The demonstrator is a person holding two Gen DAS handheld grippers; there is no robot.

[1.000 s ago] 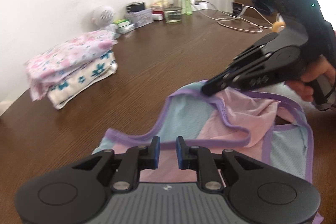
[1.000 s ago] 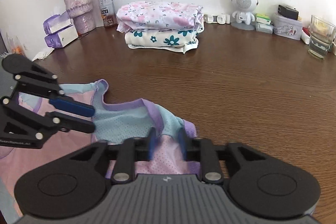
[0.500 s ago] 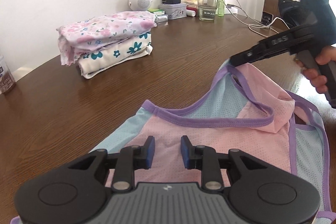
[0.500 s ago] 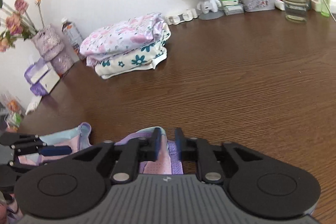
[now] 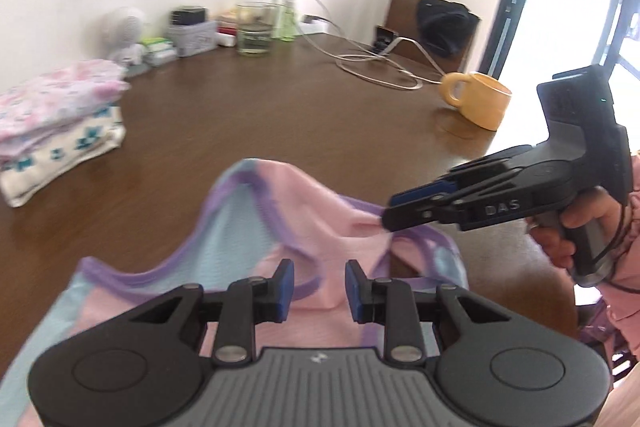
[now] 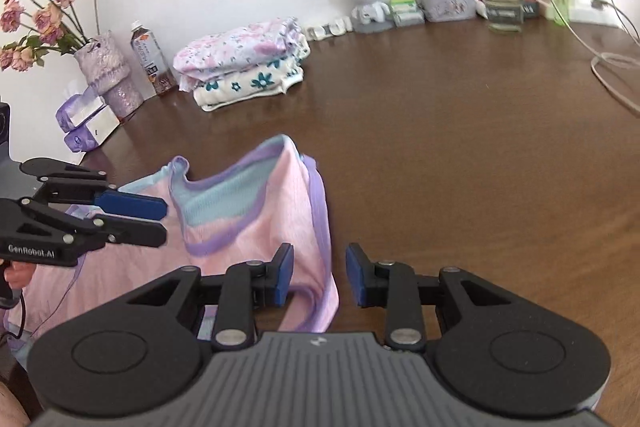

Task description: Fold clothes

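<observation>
Here "GenRobot.AI" marks the left gripper (image 6: 162,217), "DAS" the right gripper (image 5: 386,213); both fingers parted, empty.

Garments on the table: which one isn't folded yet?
The pink and blue top with purple trim, lying loose and rumpled between the two grippers. The other two, a pink floral piece on a white one with teal flowers, are stacked folded near the wall.

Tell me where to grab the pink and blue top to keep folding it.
Take the pink and blue top by its purple-trimmed edge, which is raised into a ridge off the table. Bring the open right tool in low from the near side.
</observation>
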